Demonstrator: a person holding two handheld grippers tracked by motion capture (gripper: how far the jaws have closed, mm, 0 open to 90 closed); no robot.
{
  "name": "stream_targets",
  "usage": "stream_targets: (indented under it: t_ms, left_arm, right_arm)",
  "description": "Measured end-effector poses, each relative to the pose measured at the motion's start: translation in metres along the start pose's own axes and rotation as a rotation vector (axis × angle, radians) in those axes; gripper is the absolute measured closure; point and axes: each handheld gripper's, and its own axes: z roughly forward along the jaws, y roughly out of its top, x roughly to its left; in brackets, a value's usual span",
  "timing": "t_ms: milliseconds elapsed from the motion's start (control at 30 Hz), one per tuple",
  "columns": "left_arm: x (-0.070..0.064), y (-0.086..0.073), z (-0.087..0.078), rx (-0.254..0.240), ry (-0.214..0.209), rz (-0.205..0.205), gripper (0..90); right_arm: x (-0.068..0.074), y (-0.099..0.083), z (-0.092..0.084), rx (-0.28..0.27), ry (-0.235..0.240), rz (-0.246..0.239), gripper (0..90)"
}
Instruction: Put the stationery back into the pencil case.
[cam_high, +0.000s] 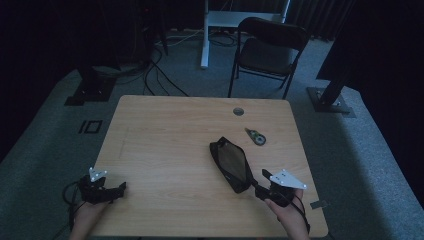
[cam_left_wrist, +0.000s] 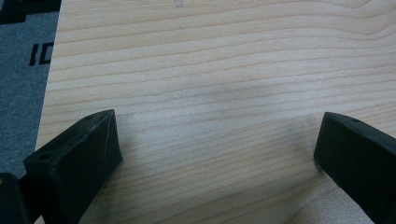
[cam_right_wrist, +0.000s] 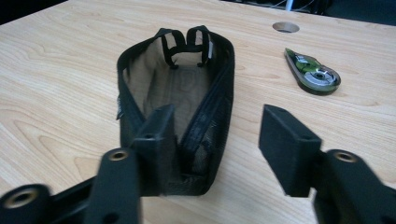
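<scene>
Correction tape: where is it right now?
High view: the correction tape lies right of centre on the table, between the cable hole and the open black pouch.

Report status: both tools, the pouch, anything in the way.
Left tool open, over bare wooden table. Right tool open at near end of open black mesh pouch. Green tape dispenser lies apart.

Black mesh pouch (cam_right_wrist: 175, 100) lies unzipped, mouth up, on table's right half; green tape dispenser (cam_right_wrist: 312, 72) flat nearby, apart.
</scene>
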Motion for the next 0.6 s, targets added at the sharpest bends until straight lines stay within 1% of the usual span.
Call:
stream_targets:
  t_ms: [67,167,233,267,333,433,600]
  left_arm:
    - [0.000,0.000,0.000,0.000,0.000,0.000,0.6]
    - [0.000,0.000,0.000,0.000,0.000,0.000,0.6]
    - [0.000,0.000,0.000,0.000,0.000,0.000,0.6]
    - [0.000,0.000,0.000,0.000,0.000,0.000,0.6]
    - [0.000,0.000,0.000,0.000,0.000,0.000,0.6]
    - [0.000,0.000,0.000,0.000,0.000,0.000,0.6]
    - [0.000,0.000,0.000,0.000,0.000,0.000,0.6]
  right_arm:
    - [-0.004,0.001,0.001,-0.009,-0.012,0.002,39.6]
    - [-0.011,0.005,0.002,-0.003,-0.013,0.009,34.1]
    - [-0.015,0.007,0.003,-0.003,-0.024,0.007,29.7]
    - [-0.017,0.008,0.004,0.002,-0.026,0.011,28.1]
    - [-0.023,0.010,0.006,-0.005,-0.044,0.024,23.8]
    - [-0.030,0.013,0.009,-0.006,-0.071,0.022,21.7]
    - [-0.039,0.016,0.015,-0.004,-0.084,0.051,20.4]
